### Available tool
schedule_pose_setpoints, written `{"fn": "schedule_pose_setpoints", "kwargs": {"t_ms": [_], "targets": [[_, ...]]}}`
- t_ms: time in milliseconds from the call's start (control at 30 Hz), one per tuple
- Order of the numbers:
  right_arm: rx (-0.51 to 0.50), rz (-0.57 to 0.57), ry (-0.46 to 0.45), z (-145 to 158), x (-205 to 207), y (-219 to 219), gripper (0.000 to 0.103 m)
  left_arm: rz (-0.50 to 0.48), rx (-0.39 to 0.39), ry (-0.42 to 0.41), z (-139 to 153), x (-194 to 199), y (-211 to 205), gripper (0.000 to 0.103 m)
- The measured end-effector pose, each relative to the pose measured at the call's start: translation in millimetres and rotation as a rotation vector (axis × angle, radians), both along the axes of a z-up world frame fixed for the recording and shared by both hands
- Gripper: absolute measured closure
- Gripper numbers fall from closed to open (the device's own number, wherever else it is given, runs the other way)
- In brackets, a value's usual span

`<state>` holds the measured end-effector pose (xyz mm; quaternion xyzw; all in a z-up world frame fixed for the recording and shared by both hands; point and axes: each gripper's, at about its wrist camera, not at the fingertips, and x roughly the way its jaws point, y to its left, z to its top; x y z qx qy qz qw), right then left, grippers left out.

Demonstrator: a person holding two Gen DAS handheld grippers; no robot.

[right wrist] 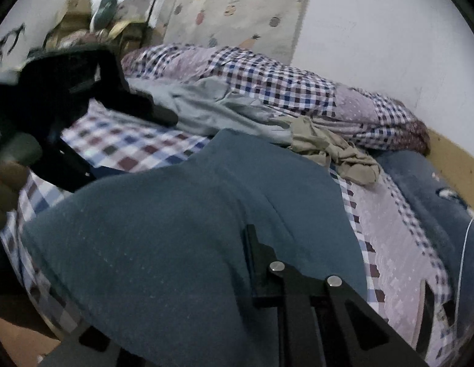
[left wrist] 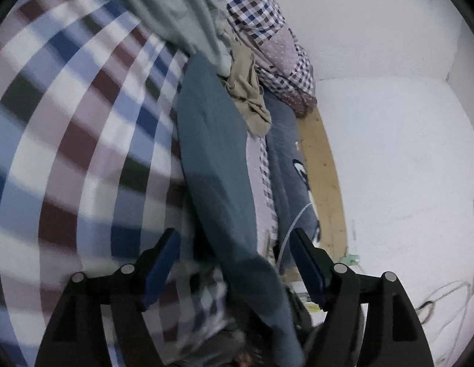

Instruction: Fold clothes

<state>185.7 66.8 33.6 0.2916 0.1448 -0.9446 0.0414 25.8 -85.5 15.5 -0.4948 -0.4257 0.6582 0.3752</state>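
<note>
— Can you read any writing, label, brand or number here?

— No, nothing legible. The dark blue garment at the bed's edge carries a white printed mark, but from the left wrist view it is only a curved white shape, and from the right wrist view it is a blurred patch.

— And on the wall?

— The pale hanging cloth shows small fruit-like pictures, no letters. At the far left of the right wrist view some black strokes stand on the white wall, too smeared to tell whether they are writing.
</note>
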Motion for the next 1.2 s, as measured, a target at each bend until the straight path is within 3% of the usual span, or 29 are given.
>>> {"fn": "schedule_pose_setpoints", "kwargs": {"t_ms": [200,433,700,733,800,833,867,1033,1200], "targets": [[-0.080,-0.011,0.001,8,2,16,0.090,-0.027,-0.085,0.063,11,-48,30,0.025],[-0.161,-0.029,0.003,17,1,33,0.090,-0.075,-0.183,0.027,-6,-119,53,0.026],[-0.193,-0.033,0.011,22,4,43,0.090,-0.168,-0.298,0.083,-9,-155,87,0.026],[-0.191,-0.034,0.011,22,5,44,0.090,-0.162,-0.293,0.085,-12,-157,88,0.027],[-0.185,-0.036,0.009,21,7,46,0.090,-0.157,-0.297,0.082,-15,-160,92,0.043],[-0.182,-0.039,0.008,21,8,47,0.090,-0.149,-0.305,0.072,-17,-161,92,0.065],[-0.180,-0.042,0.008,21,9,48,0.090,-0.139,-0.303,0.059,-20,-162,91,0.072],[-0.171,-0.066,0.013,23,17,54,0.090,-0.087,-0.272,0.087,-10,-150,84,0.082],[-0.128,-0.060,0.044,32,36,46,0.090,-0.034,-0.225,0.137,33,-127,62,0.084]]}}
